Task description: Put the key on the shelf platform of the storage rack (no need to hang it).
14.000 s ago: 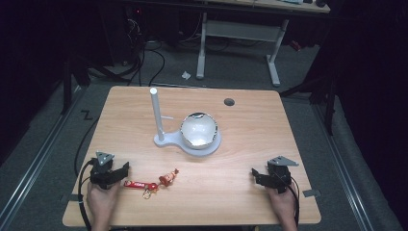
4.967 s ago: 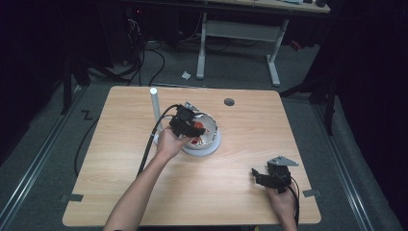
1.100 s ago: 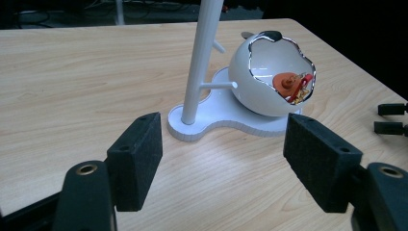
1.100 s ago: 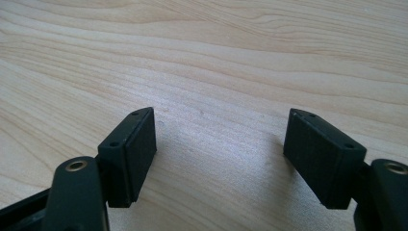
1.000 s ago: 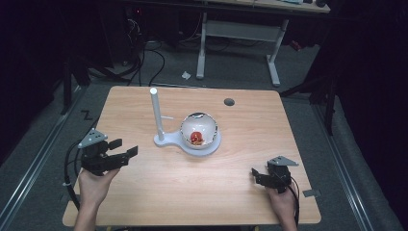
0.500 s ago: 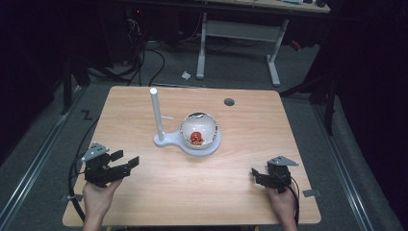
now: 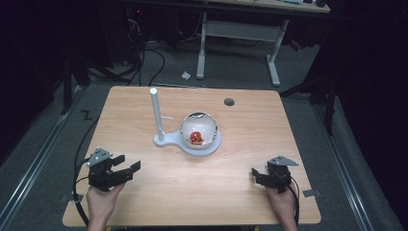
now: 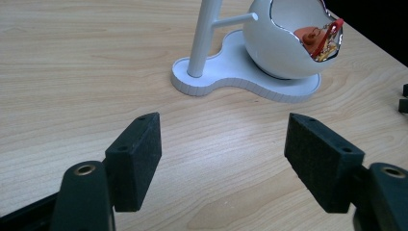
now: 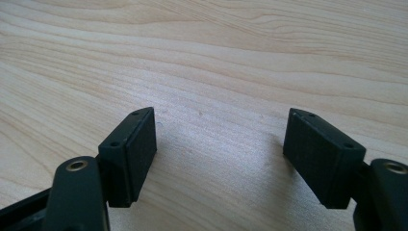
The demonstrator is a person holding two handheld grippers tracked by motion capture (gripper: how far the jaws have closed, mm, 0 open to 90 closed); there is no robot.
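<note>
Wooden table (image 7: 231,187): white bowl (image 7: 199,129) on stand (image 7: 166,139) at centre, red trinket (image 7: 196,137) inside. Left gripper (image 7: 129,168) near left edge, right gripper (image 7: 256,176) near right edge; jaws spread, empty, bare board between.

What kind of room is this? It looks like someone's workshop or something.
Probably a lab or recording space, not a home. A bare wooden table stands alone in a dark room, loose cables run across the grey floor, and an adjustable desk frame stands behind.
</note>
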